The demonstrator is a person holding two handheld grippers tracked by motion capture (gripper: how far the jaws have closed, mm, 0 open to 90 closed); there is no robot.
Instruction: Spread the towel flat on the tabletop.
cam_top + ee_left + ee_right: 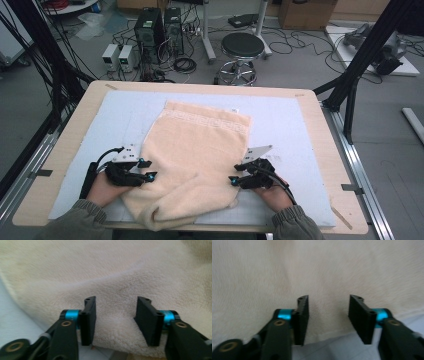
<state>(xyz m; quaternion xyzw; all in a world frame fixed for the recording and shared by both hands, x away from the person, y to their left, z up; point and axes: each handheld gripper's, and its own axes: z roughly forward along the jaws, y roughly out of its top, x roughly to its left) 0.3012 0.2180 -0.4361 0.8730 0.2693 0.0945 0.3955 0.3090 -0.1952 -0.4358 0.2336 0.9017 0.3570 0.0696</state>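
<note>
Now cream towel (200, 150) edge between both grippers' parted fingers (88, 320), ungripped.

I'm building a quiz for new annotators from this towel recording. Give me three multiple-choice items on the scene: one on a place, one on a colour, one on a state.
1. Where does the towel lie?
A. on the pale blue mat
B. on the stool
C. on the floor

2. What colour is the towel?
A. dark green
B. cream
C. red

3. How do the left gripper fingers stand?
A. pressed shut on the towel
B. apart, towel pile showing between them
C. clamped on a cable

Answers:
1 A: the high view shows it spread on the mat that covers the table.
2 B: it looks cream in every view.
3 B: the left gripper view shows a gap between the black fingers, neither pressing the cloth.
</note>
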